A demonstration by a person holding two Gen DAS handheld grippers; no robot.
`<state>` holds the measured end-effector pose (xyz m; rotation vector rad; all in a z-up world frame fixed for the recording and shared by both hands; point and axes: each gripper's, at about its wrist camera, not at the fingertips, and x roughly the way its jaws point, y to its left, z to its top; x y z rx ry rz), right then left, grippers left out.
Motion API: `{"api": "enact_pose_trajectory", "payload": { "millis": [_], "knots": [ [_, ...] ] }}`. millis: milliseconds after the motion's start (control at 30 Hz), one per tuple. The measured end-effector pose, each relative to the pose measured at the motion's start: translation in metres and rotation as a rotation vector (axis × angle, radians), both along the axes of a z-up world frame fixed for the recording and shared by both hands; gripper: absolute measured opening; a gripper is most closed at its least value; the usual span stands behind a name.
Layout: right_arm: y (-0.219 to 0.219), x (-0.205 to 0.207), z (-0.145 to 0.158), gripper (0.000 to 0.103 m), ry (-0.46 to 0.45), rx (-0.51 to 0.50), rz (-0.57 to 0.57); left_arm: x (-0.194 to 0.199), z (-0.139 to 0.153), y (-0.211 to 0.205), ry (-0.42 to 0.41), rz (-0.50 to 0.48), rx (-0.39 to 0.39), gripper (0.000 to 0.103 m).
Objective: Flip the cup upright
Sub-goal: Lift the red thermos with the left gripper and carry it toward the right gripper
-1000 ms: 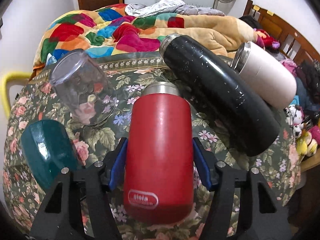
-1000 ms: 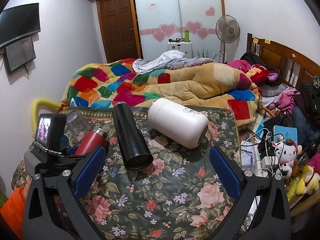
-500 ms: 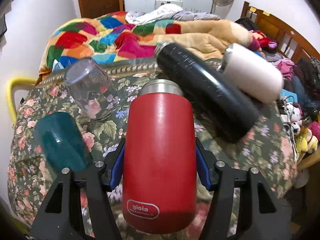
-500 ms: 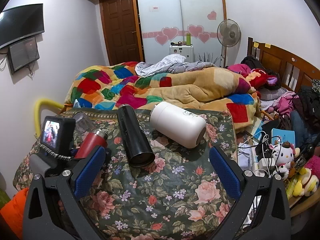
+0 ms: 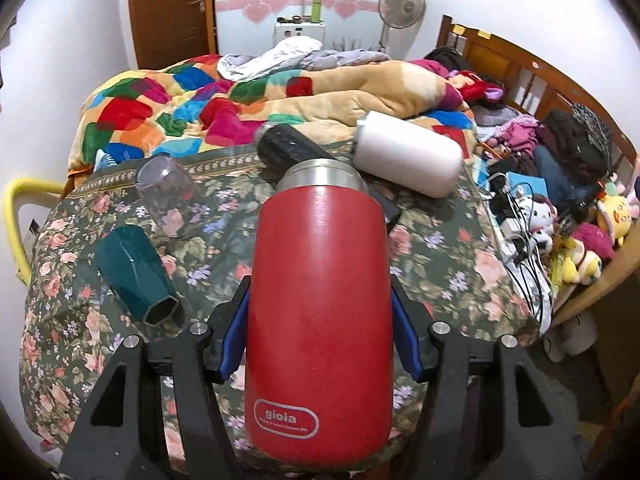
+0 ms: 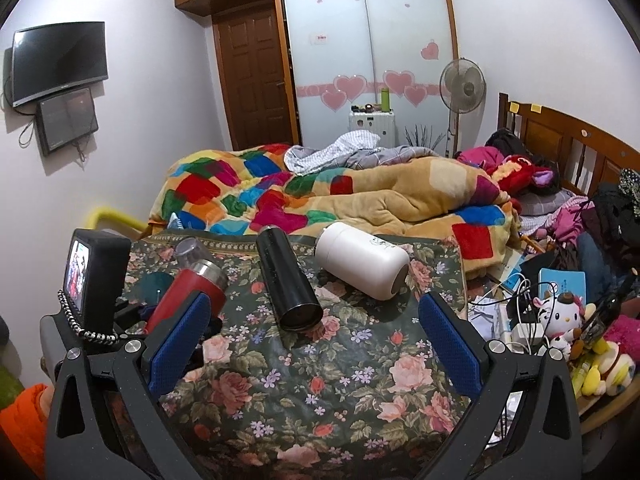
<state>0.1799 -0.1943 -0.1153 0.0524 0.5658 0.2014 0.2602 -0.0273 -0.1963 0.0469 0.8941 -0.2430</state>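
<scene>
My left gripper (image 5: 320,332) is shut on a red flask (image 5: 320,312) with a steel neck, held above the floral cloth (image 5: 440,264), neck pointing away. The red flask also shows in the right wrist view (image 6: 188,292). A black flask (image 6: 286,280) and a white flask (image 6: 362,260) lie on their sides. A clear cup (image 5: 166,196) and a teal cup (image 5: 136,276) lie tipped on the left. My right gripper (image 6: 316,340) is open and empty, back from the black flask.
A patchwork quilt (image 5: 224,108) is heaped behind the cloth. Cables, chargers and plush toys (image 6: 560,320) crowd the right edge. A yellow rail (image 5: 16,216) runs at the left edge. A wooden headboard (image 6: 560,144) stands at the right.
My left gripper has lifted the red flask up and back, tilting its neck upward. The right gripper has drawn back and up a little and stays open.
</scene>
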Motion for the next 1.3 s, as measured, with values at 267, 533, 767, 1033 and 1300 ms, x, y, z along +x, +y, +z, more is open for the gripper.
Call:
{"api": "enact_pose_trajectory", "payload": {
  "millis": [267,533,767,1033,1300],
  "knots": [
    [-0.008,-0.014,0.001,0.103,0.001,0.015,0.014,-0.007,-0.027,-0.033,0.073,-0.053,0.001,0.061],
    [-0.018,-0.014,-0.009,0.103,0.038,0.032,0.005,0.004,-0.066,-0.058,0.175,-0.059,0.001,0.061],
    [-0.024,-0.004,-0.022,0.103,0.084,0.046,-0.002,0.018,-0.089,-0.065,0.195,-0.048,0.048,0.061],
    [-0.024,0.002,-0.028,0.103,0.11,0.042,0.001,0.021,-0.096,-0.069,0.193,-0.056,0.063,0.061],
    [-0.023,0.001,-0.025,0.103,0.105,0.035,-0.012,0.016,-0.086,-0.063,0.192,-0.059,0.039,0.062]
  ]
}}
